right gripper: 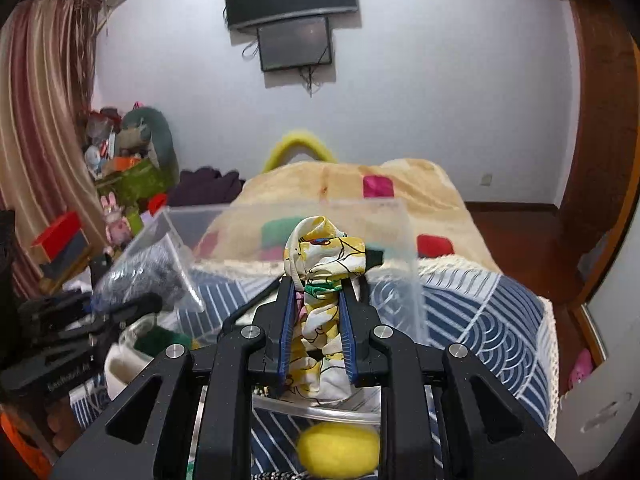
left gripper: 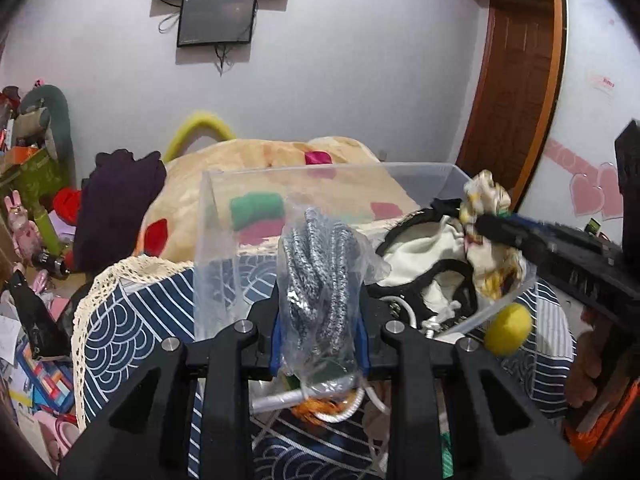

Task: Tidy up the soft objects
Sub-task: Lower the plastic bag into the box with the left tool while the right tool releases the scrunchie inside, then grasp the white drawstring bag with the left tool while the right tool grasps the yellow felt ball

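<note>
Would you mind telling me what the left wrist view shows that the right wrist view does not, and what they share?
Only the left wrist view shows the white and black fabric items lying inside the clear plastic bin, and the left gripper shut on a plastic bag of grey knit.

Only the right wrist view shows the striped curtain and the right gripper from behind.

Both share the yellow-patterned cloth clamped in the right gripper, the bin, the yellow ball and the wall screens.
</note>
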A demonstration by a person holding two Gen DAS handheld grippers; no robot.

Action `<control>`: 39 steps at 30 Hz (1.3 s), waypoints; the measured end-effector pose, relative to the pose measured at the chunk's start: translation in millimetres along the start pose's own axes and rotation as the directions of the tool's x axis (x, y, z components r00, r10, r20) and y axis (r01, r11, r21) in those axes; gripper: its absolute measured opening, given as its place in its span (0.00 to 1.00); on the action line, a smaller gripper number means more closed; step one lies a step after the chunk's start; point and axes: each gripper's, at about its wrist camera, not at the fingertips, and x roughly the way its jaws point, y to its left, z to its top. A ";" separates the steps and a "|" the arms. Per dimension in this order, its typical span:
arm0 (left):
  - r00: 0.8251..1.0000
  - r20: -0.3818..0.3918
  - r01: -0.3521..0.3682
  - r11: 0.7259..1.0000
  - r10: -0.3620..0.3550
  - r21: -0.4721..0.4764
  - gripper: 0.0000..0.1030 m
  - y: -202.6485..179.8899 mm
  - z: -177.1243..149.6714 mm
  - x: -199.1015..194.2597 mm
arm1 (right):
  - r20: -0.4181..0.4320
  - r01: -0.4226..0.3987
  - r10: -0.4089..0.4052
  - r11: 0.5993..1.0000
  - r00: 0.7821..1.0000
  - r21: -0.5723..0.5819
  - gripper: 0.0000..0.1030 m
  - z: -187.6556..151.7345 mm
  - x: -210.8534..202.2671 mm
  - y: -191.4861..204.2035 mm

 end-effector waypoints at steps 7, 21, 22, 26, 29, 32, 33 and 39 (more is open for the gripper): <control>1.000 -0.006 -0.028 0.999 0.028 0.019 0.35 -6.2 1.4 1.9 | -0.077 -0.012 0.008 0.998 0.997 -0.057 0.21 -14.7 9.1 7.3; 0.998 0.048 -0.043 0.999 0.042 0.010 0.69 -8.5 -1.9 -36.2 | 0.008 -0.018 0.018 0.999 1.000 -0.036 0.58 -6.3 -33.4 -7.8; 0.997 0.054 -0.047 0.999 0.046 0.012 0.71 -8.6 -3.2 -40.6 | 0.018 -0.008 0.008 0.999 1.000 -0.039 0.58 -7.2 -37.8 -8.6; 0.998 0.054 -0.042 0.999 0.042 0.002 0.80 -9.0 -13.4 -52.9 | 0.024 0.008 -0.007 0.999 1.000 -0.049 0.64 -11.9 -46.4 -10.8; 0.998 0.044 -0.034 0.999 0.034 0.002 0.81 -11.6 -25.2 -57.0 | 0.022 0.021 -0.020 0.999 1.000 -0.043 0.70 -18.7 -49.5 -13.3; 0.998 0.040 -0.039 0.999 0.038 0.021 0.86 -19.4 -41.5 -59.0 | 0.005 0.034 -0.034 0.999 0.999 -0.028 0.70 -28.1 -48.9 -17.0; 0.999 0.029 -0.032 0.999 0.031 0.022 0.86 -21.1 -45.6 -58.2 | -0.004 0.035 -0.035 0.999 0.999 -0.024 0.70 -30.6 -47.9 -18.9; 0.999 -0.034 -0.009 0.999 0.011 0.051 0.86 -33.5 -68.0 -42.6 | -0.064 0.044 -0.043 0.999 0.997 0.004 0.70 -50.3 -37.8 -24.0</control>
